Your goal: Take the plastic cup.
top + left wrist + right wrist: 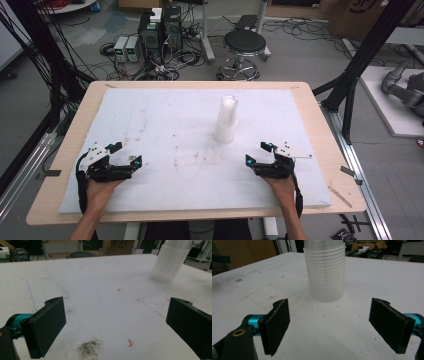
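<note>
Right gripper view: the right gripper (329,326) has its jaws wide apart and empty, both black pads facing the stack of clear cups (325,270), which stands upright straight ahead on the white foam sheet (372,277). In the high view this gripper (260,154) rests low at the near right of the sheet, apart from the stack (227,119), which sits slightly right of centre and farther from the person.

The left gripper (125,154) lies at the near left, jaws likewise spread and holding nothing. In the left gripper view the stack (172,261) appears far off to the right, well apart from the pads.

Risks, as judged from this position:
- The stack is tall, narrow and light. A jaw arriving off-centre or too high would probably push it over rather than seat around it.
- The cups are thin and nested. A hard squeeze could crush the wall, and a grip on one rim may lift several cups, or drag the whole stack, unless the other gripper steadies the base.
- The left gripper has the longer reach, so a late arrival leaves the stack unbraced.
- The sheet surface is gritty and stained, and a sliding base may catch and tip.
</note>
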Motion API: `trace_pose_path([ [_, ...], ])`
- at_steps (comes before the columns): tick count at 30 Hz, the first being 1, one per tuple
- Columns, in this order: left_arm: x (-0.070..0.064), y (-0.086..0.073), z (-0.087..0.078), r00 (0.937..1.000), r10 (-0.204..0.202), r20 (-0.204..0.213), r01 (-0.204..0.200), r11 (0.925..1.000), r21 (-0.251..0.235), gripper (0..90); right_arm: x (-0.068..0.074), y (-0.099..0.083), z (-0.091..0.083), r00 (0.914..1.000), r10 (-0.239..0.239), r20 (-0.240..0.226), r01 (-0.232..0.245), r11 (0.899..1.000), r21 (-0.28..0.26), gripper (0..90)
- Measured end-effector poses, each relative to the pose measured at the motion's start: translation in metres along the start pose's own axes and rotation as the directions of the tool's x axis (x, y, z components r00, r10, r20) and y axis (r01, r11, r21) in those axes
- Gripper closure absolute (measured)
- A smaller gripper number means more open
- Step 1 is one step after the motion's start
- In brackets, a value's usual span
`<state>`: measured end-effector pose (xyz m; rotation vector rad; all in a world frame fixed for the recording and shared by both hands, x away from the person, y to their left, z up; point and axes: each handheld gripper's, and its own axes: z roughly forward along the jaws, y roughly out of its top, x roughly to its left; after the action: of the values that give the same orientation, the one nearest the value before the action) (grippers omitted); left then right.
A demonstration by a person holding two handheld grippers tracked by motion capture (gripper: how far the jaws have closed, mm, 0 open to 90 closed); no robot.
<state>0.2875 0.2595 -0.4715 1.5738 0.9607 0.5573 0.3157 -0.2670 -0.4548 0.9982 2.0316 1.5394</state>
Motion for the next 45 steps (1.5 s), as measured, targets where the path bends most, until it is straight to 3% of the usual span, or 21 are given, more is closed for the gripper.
trace_pose_path([
  [5, 0.0, 0.0, 0.0, 1.0, -0.001, -0.004, 0.001, 1.0, -0.001, 2.6, -0.002, 0.001, 0.002, 0.9998, 0.016, -0.014, -0.016, 1.0, 0.017, 17.1],
  [20, 0.0, 0.0, 0.0, 1.0, -0.006, 0.001, 0.006, 1.0, -0.004, 2.6, 0.001, 0.008, 0.001, 0.9992, -0.004, -0.039, 0.005, 1.0, 0.018, 17.1],
  [27, 0.0, 0.0, 0.001, 1.0, 0.006, 0.002, -0.006, 1.0, 0.002, 2.6, 0.005, 0.033, -0.008, 0.9985, -0.029, -0.046, 0.028, 0.999, -0.015, 17.0],
  [33, 0.0, 0.0, 0.0, 1.0, 0.001, 0.003, -0.001, 1.0, 0.003, 2.6, 0.002, 0.076, -0.014, 0.9977, -0.058, -0.036, 0.058, 0.998, -0.019, 17.0],
  [34, 0.001, 0.0, 0.0, 1.0, 0.001, 0.003, -0.001, 1.0, 0.003, 2.6, 0.002, 0.076, -0.014, 0.9977, -0.058, -0.036, 0.058, 0.998, -0.019, 17.0],
  [36, 0.001, 0.0, 0.0, 1.0, -0.002, 0.002, 0.002, 1.0, 0.003, 2.6, -0.001, 0.095, -0.015, 0.9968, -0.074, -0.029, 0.074, 0.997, -0.007, 17.0],
  [45, 0.001, 0.0, 0.001, 0.9999, -0.011, 0.007, 0.011, 0.9999, 0.008, 2.6, -0.006, 0.129, -0.014, 0.9951, -0.097, -0.021, 0.097, 0.995, 0.024, 14.9],
])
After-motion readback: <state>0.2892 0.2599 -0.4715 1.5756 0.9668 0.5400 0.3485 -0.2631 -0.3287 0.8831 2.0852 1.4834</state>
